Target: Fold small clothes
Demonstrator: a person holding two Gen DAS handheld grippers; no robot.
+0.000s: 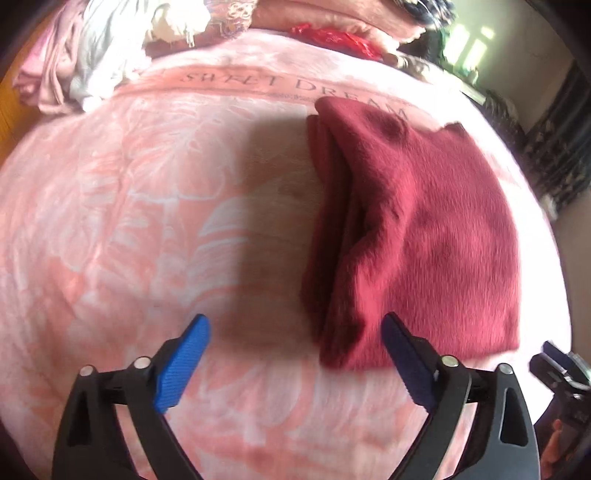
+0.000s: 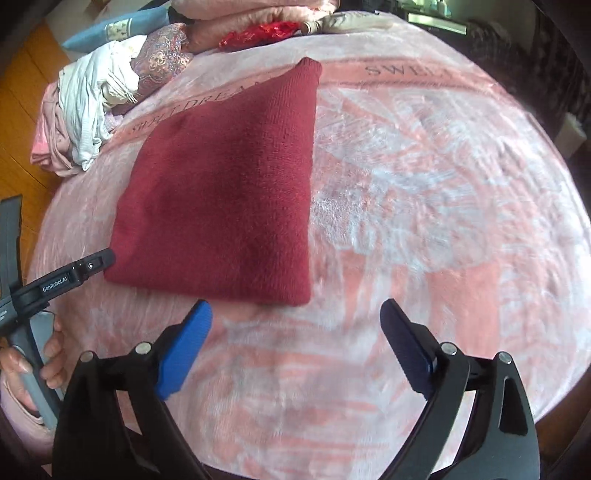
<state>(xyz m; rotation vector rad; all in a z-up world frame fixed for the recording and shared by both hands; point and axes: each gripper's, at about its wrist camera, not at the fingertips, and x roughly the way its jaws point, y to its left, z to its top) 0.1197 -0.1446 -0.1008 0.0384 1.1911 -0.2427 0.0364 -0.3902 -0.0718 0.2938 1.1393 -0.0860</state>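
Maroon knit garment (image 2: 229,184) lay folded on the bed (image 2: 424,184). Left tongs (image 1: 295,354) and right tongs (image 2: 295,347) both released, empty. Fold judged complete; next, set aside.

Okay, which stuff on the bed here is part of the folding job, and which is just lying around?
Job:
- red knit, folded flat on the blanket
- left gripper, right gripper, both jaws open, empty

Lying about:
- clothes heap at the bed's edge
- floral pillow
- blue pillow
- red cloth
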